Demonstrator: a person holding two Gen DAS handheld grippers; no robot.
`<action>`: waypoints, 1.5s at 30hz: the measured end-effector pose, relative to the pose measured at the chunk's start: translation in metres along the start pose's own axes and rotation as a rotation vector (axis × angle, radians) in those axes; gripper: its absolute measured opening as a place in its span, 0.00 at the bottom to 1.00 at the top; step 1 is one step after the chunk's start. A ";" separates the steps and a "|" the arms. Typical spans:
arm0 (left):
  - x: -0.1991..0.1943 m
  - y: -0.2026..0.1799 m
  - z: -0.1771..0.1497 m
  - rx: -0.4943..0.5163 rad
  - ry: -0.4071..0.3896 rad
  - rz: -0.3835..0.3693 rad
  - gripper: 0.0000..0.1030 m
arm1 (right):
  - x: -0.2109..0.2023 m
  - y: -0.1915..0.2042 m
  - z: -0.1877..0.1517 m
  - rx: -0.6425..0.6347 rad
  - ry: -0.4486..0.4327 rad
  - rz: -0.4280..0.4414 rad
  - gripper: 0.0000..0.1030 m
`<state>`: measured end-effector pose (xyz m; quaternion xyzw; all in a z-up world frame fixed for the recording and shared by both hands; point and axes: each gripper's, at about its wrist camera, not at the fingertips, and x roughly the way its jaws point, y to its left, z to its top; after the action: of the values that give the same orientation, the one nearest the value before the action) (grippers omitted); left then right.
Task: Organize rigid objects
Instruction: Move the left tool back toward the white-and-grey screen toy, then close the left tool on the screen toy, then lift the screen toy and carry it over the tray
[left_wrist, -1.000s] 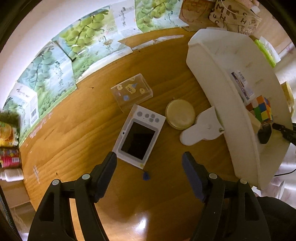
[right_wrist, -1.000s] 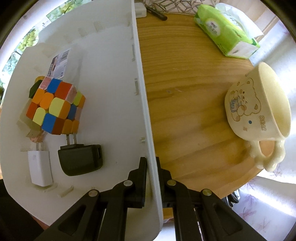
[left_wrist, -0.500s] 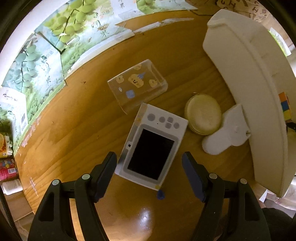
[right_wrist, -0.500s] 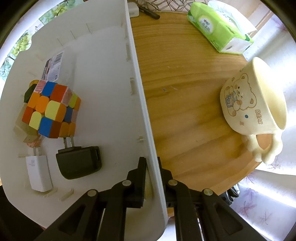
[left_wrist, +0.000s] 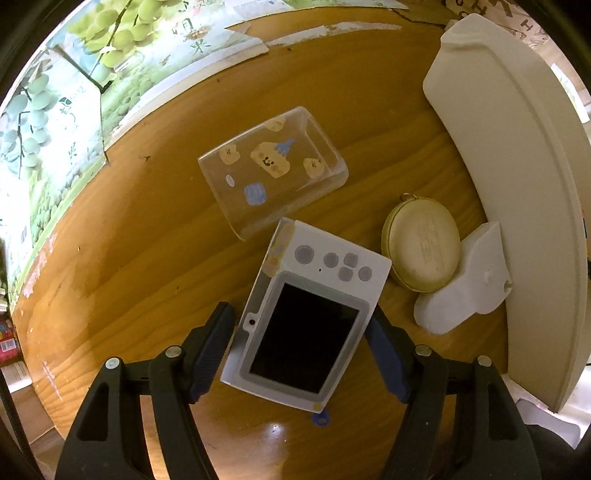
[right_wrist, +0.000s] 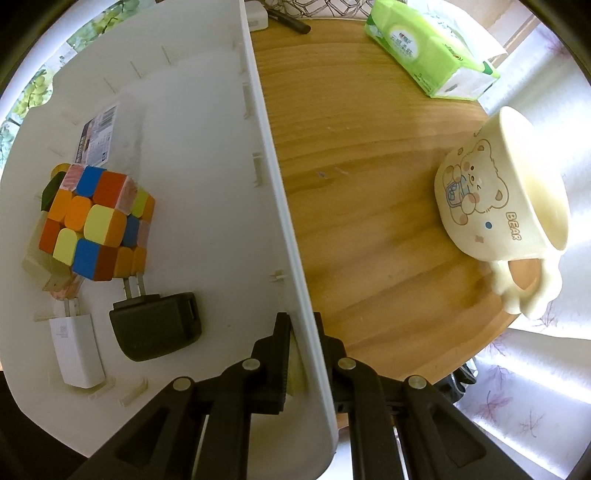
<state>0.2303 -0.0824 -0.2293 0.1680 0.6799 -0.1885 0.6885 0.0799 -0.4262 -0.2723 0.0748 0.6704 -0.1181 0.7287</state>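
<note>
Spread wide, the left gripper (left_wrist: 301, 354) now straddles the small white camera (left_wrist: 306, 325), one finger at each long edge of its body and neither yet pressing; a second ago the camera lay clear ahead of the open fingers, so the claw has come down and forward over it, and my reading is that a pinch on the camera is the step in hand. Over on the other side, the right gripper (right_wrist: 301, 354) stays pinched on the near wall of the white bin (right_wrist: 273, 177), much as it was, apparently steadying the bin for what comes next. Inside the bin, at 9 to 10 o'clock in the right wrist view, sit a black charger (right_wrist: 157, 325), a white charger (right_wrist: 75, 354) and a colour cube (right_wrist: 96, 221). Beyond the camera in the left wrist view lie a round cream case (left_wrist: 421, 247) at 2 o'clock, touching a white plastic piece (left_wrist: 463, 291), and a clear printed box (left_wrist: 273, 170) at 12 o'clock. Something dark and something beige are tucked behind the cube; I cannot tell what. A small blue tab (left_wrist: 319, 419) shows below the camera's near edge, its attachment unclear. The bear mug (right_wrist: 506, 206) is blown out by glare at its rim.
</note>
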 end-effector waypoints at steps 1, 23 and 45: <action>0.000 0.000 0.000 0.002 0.000 -0.001 0.70 | 0.000 0.000 0.001 -0.002 0.002 0.000 0.10; -0.011 -0.004 -0.010 -0.102 0.032 0.035 0.62 | 0.002 -0.004 -0.004 -0.005 -0.005 0.019 0.10; -0.096 -0.052 -0.059 -0.236 -0.052 0.022 0.62 | 0.002 -0.011 -0.002 -0.112 -0.003 0.097 0.10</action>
<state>0.1532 -0.0957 -0.1334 0.0881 0.6776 -0.1040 0.7227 0.0750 -0.4360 -0.2738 0.0664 0.6704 -0.0451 0.7377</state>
